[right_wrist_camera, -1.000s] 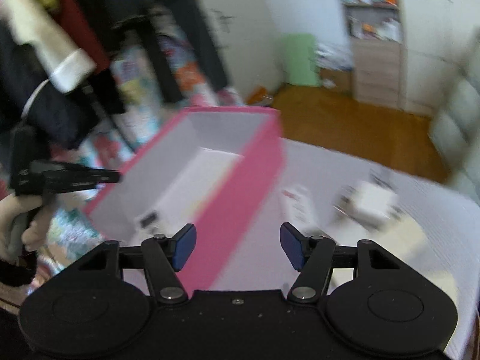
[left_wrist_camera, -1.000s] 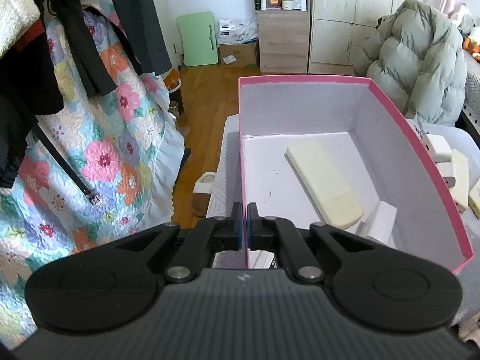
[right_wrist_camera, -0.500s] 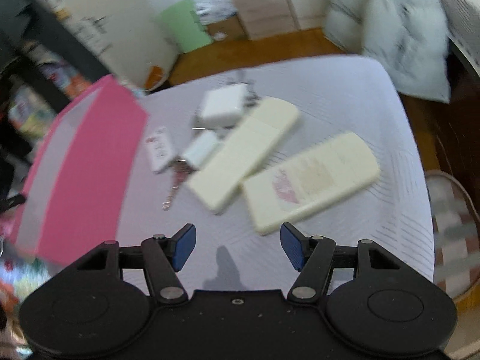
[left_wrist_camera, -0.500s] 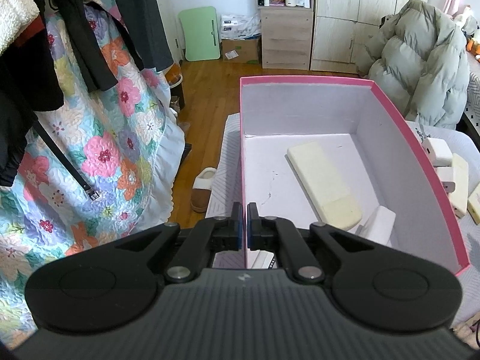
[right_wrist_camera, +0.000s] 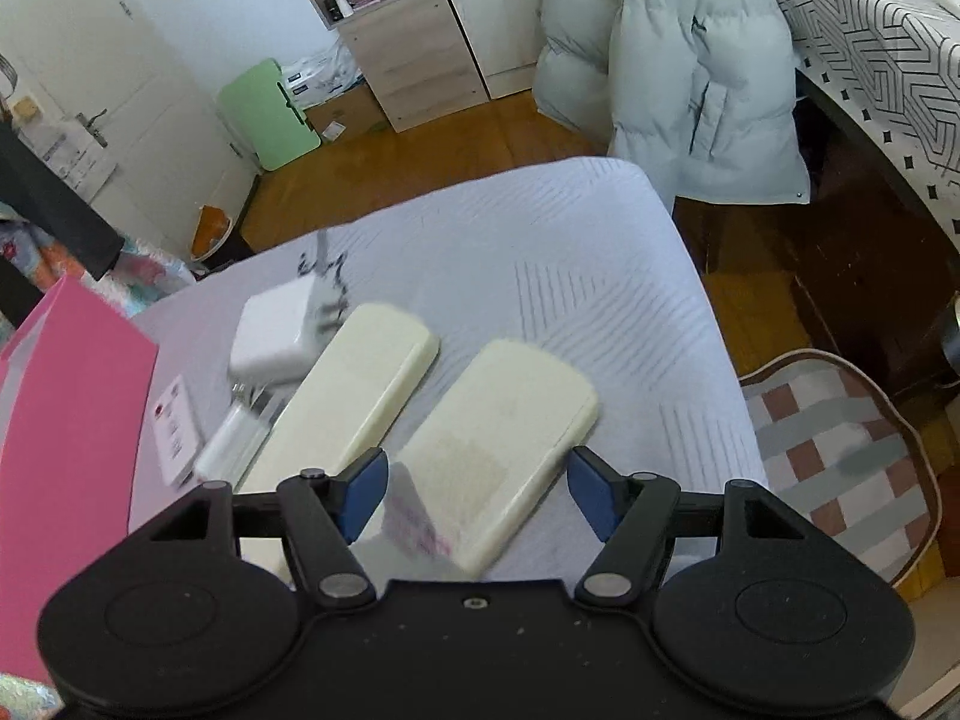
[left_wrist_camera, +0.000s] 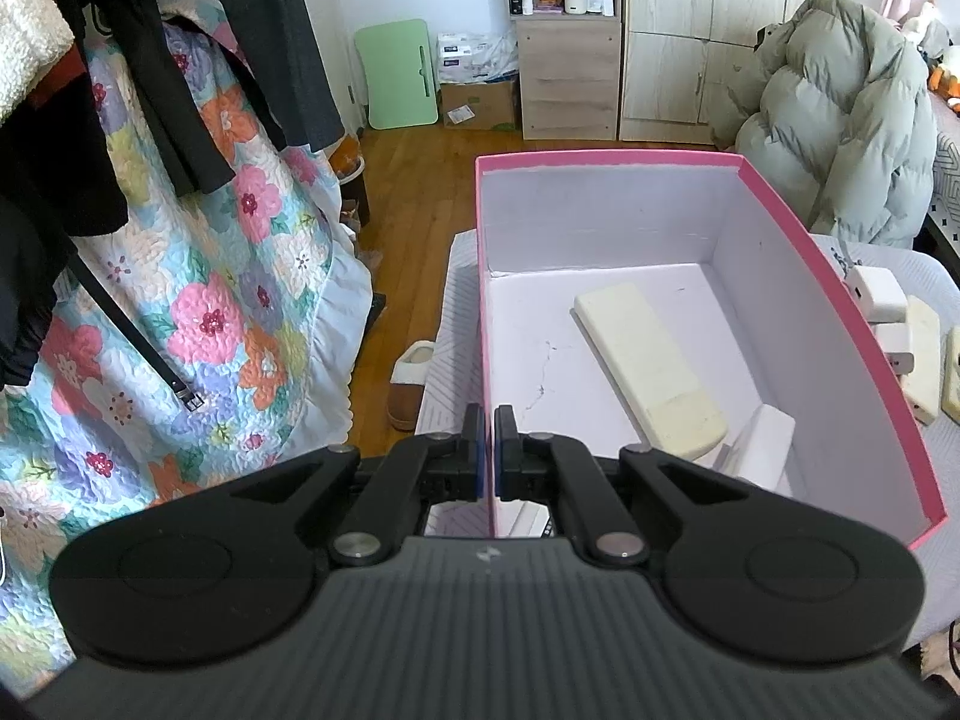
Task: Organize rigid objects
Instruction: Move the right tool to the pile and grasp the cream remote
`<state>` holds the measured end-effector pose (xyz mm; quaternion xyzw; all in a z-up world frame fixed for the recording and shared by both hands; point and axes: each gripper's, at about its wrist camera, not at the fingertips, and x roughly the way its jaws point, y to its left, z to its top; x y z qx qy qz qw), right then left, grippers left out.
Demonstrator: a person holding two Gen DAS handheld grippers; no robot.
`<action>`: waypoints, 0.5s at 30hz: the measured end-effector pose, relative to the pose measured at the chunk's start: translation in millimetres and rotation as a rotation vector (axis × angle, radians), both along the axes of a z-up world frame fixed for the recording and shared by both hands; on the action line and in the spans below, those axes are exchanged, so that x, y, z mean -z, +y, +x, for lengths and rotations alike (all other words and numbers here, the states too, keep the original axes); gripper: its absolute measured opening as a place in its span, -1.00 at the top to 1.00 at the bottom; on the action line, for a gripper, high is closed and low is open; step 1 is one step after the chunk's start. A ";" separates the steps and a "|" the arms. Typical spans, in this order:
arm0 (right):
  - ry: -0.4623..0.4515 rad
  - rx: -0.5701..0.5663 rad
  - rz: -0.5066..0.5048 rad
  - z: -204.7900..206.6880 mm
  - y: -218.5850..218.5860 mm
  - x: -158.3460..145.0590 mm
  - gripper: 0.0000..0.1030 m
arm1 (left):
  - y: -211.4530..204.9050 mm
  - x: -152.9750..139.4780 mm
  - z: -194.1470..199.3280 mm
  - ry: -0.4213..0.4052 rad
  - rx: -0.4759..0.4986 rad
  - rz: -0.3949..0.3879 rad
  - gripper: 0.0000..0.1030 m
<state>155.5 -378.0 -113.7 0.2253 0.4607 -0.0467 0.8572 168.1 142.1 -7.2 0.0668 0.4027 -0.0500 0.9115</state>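
My left gripper [left_wrist_camera: 487, 450] is shut on the near left wall of the pink box [left_wrist_camera: 828, 276]. Inside the box lie a cream remote [left_wrist_camera: 645, 357] and a white block [left_wrist_camera: 759, 450]. My right gripper [right_wrist_camera: 477, 489] is open just above the near end of a wide cream remote [right_wrist_camera: 504, 450] on the grey table. A narrower cream remote [right_wrist_camera: 360, 396] lies to its left. Beyond that sit a white charger [right_wrist_camera: 273, 339], a small white card [right_wrist_camera: 174, 423] and a small white adapter [right_wrist_camera: 225, 444]. The pink box's outer wall [right_wrist_camera: 60, 420] shows at the left.
The grey cloth-covered table [right_wrist_camera: 540, 240] ends at the right, with a checked cushion [right_wrist_camera: 840, 450] below it. A puffy grey coat [right_wrist_camera: 660, 60] hangs beyond. A floral quilt [left_wrist_camera: 180, 300] and dark clothes hang left of the box. A slipper [left_wrist_camera: 408, 384] lies on the wooden floor.
My right gripper has swung right, away from the pink box, and come down close over the wide cream remote. My left gripper keeps its hold on the box wall.
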 end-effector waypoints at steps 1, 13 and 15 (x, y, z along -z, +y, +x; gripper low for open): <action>0.001 0.000 -0.007 5.4 -1.5 0.8 -0.40 | -0.4 -0.4 0.3 0.000 0.001 -0.001 0.96; 0.051 -0.171 -0.279 33.3 33.1 -3.1 -0.38 | 2.3 -4.3 -1.9 0.001 0.017 -0.016 0.96; 0.067 -0.205 -0.291 32.5 35.6 -4.6 -0.38 | 2.3 -4.5 -2.5 -0.002 0.016 -0.014 0.96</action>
